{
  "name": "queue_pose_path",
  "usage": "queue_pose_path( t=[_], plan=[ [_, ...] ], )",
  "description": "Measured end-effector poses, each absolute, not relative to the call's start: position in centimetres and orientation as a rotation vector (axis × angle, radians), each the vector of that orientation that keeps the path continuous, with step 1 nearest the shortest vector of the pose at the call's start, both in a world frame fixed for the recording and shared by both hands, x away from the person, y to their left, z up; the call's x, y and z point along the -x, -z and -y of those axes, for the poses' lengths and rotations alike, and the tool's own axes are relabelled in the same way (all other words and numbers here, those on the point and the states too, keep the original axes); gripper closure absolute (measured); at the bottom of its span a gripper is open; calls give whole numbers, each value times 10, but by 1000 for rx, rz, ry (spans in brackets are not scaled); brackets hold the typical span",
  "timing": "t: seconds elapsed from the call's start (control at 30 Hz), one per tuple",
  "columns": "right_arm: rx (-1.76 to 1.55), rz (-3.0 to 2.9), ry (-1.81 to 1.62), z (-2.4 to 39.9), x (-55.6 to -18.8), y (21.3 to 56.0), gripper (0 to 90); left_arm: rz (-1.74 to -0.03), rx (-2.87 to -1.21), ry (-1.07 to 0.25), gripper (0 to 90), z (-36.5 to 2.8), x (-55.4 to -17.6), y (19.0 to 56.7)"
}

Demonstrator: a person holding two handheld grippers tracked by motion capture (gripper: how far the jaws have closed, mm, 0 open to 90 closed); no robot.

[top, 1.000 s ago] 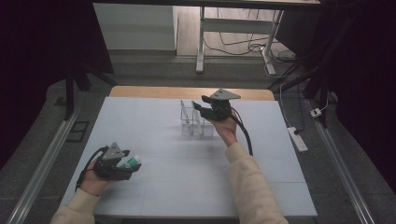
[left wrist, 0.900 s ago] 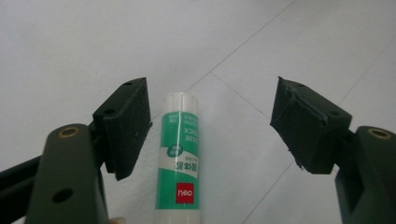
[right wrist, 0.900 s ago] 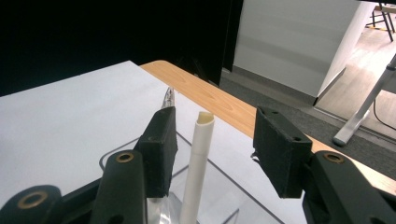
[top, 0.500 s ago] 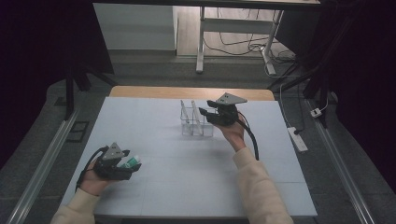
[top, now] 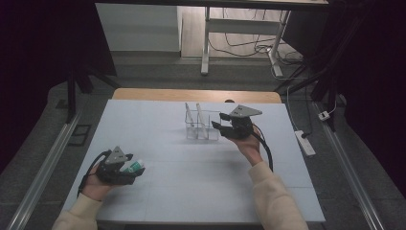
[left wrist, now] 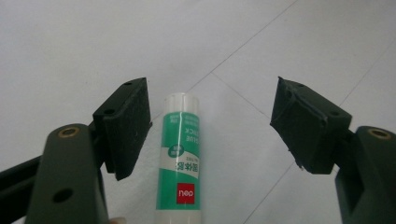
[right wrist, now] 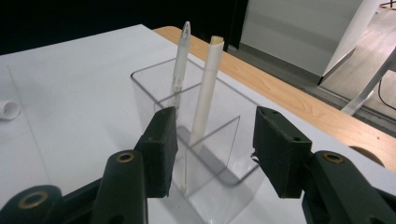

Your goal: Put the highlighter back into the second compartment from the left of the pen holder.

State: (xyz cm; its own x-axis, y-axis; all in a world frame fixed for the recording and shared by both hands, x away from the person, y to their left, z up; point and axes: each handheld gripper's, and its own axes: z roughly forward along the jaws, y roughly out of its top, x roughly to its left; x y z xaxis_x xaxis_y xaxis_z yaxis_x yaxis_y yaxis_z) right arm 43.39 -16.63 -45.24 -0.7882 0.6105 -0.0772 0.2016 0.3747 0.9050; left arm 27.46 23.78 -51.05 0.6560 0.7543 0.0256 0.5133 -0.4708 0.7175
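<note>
A green and white glue stick (left wrist: 180, 163) lies flat on the white table (top: 191, 182), between the wide-apart jaws of my left gripper (left wrist: 210, 107) and close beside the left pad (left wrist: 128, 126). From above, that gripper (top: 133, 171) rests at the table's near left with the glue stick (top: 135, 166) at its tips. A clear two-compartment box (top: 201, 127) stands mid-table and holds two white pens (right wrist: 180, 65) (right wrist: 208, 88) upright. My right gripper (top: 218, 125) hovers just right of the box, open and empty, its jaws (right wrist: 215, 135) pointing at the box (right wrist: 154, 93).
A wooden strip (top: 191, 94) edges the table's far side. A white power strip (top: 305, 142) lies on the floor to the right. A desk leg (top: 206, 43) and cables stand beyond the table. A small white object (right wrist: 7, 109) sits at the right gripper view's left edge.
My right gripper has drifted to the right and toward the near side, away from the clear box, jaws unchanged. The left gripper and glue stick have stayed put.
</note>
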Motion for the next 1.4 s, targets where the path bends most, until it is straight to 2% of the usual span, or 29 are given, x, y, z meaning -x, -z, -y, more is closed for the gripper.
queue_pose_path(
  t=[0.7,1.4],
  plan=[
    [-687,-2327,-1311,215,-383,464,474,-979,-2170,-452,282,-239,-274,509],
    [-793,-2312,-1283,269,-348,483,463,-976,-2161,-454,282,-240,-274,509]
  ],
)
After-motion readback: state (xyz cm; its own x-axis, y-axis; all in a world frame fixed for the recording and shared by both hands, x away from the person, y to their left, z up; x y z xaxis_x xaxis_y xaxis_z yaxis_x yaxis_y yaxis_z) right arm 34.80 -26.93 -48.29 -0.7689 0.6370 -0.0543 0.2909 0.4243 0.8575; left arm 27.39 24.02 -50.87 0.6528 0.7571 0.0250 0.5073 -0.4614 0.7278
